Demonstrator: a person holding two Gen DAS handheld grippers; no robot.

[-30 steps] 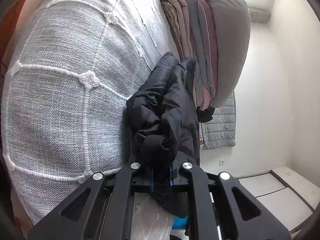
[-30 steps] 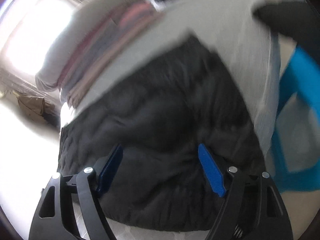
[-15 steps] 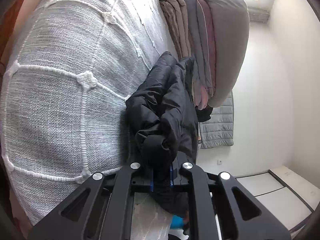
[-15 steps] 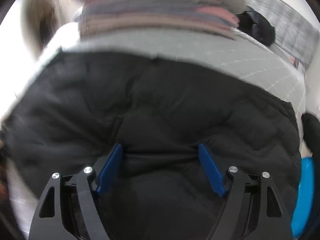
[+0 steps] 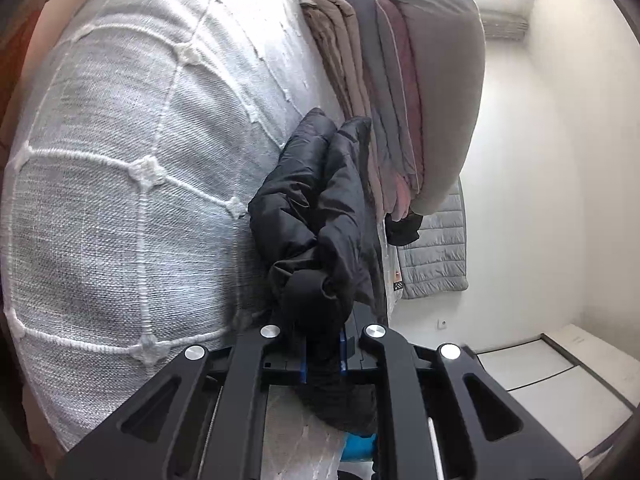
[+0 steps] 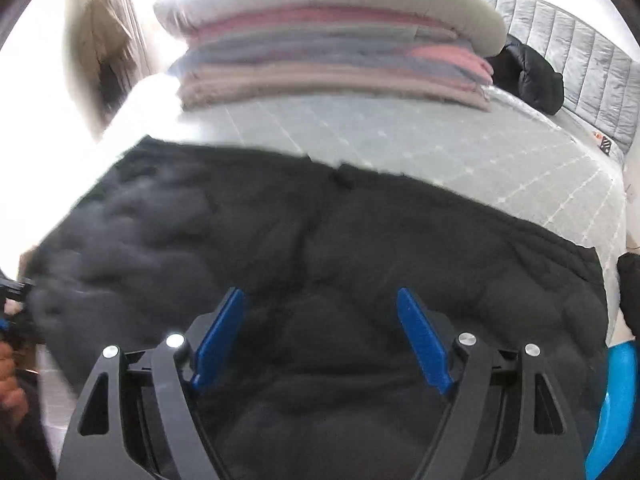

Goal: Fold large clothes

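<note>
A black puffer jacket (image 6: 320, 248) lies spread over the near part of a grey-white bedspread (image 6: 440, 148). My right gripper (image 6: 320, 300) hovers over its middle, blue fingers (image 6: 420, 336) wide apart and open, nothing pressed between them. In the left wrist view the same black jacket (image 5: 320, 208) is bunched at the bed's edge. My left gripper (image 5: 322, 354) is shut on a thick fold of it. The left gripper also shows at the far left edge of the right wrist view, beside a hand (image 6: 10, 376).
A stack of folded grey, pink and tan clothes (image 6: 332, 56) sits at the back of the bed, also seen side-on as a stack (image 5: 400, 92). Another black garment (image 6: 528, 76) lies by a grey quilted headboard (image 6: 580, 76). A blue object (image 6: 616, 408) stands at the lower right.
The right gripper swung across and rolled, so its view now faces the stack square-on with the jacket spread below. The left gripper kept its grip and stayed put.
</note>
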